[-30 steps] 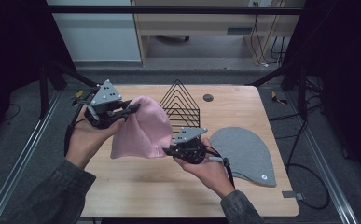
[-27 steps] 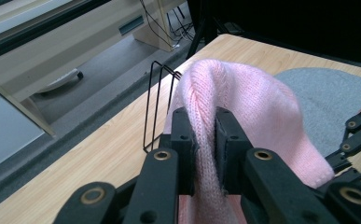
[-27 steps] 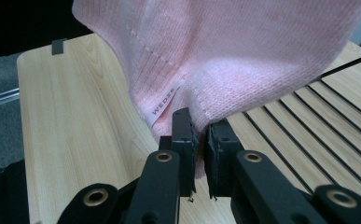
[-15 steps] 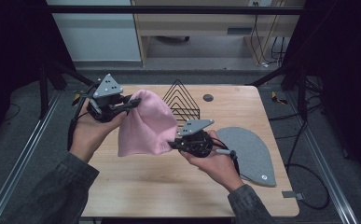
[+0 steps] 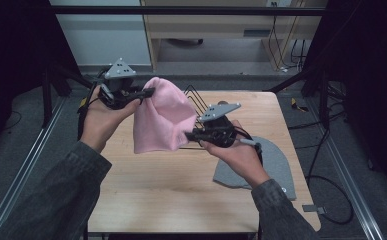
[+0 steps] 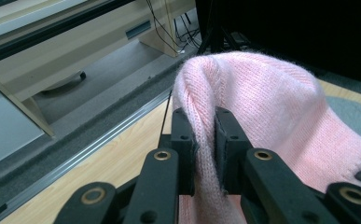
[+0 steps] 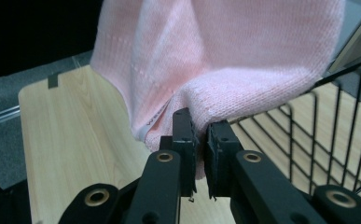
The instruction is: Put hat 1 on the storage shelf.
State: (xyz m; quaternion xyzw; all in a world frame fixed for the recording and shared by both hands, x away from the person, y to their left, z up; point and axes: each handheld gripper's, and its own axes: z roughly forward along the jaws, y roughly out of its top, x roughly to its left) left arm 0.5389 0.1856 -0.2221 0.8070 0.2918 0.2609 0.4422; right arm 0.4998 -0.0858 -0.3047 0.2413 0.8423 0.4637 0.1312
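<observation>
A pink knit beanie [image 5: 162, 121] hangs in the air above the wooden table [image 5: 181, 190], held between both grippers. My left gripper [image 5: 150, 91] is shut on its upper left edge; in the left gripper view the pink beanie [image 6: 271, 107] is pinched as a fold between the jaws of my left gripper [image 6: 205, 135]. My right gripper [image 5: 191, 134] is shut on the hat's lower right rim. The right gripper view has the pink beanie [image 7: 225, 60] bunched in my right gripper [image 7: 199, 135]. A grey beanie [image 5: 276, 162] lies flat on the table at the right, partly under the right hand.
A black wire rack [image 5: 195, 100] stands on the table behind the pink hat, and the same wire rack [image 7: 336, 130] is close at the right in the right gripper view. Metal rails [image 5: 26, 165] flank the table. A wooden cabinet [image 5: 216, 27] stands beyond the far edge.
Both grippers have lifted the pink beanie off the table. The right hand rose most, raising the lower rim, and the hat now hangs stretched between them.
</observation>
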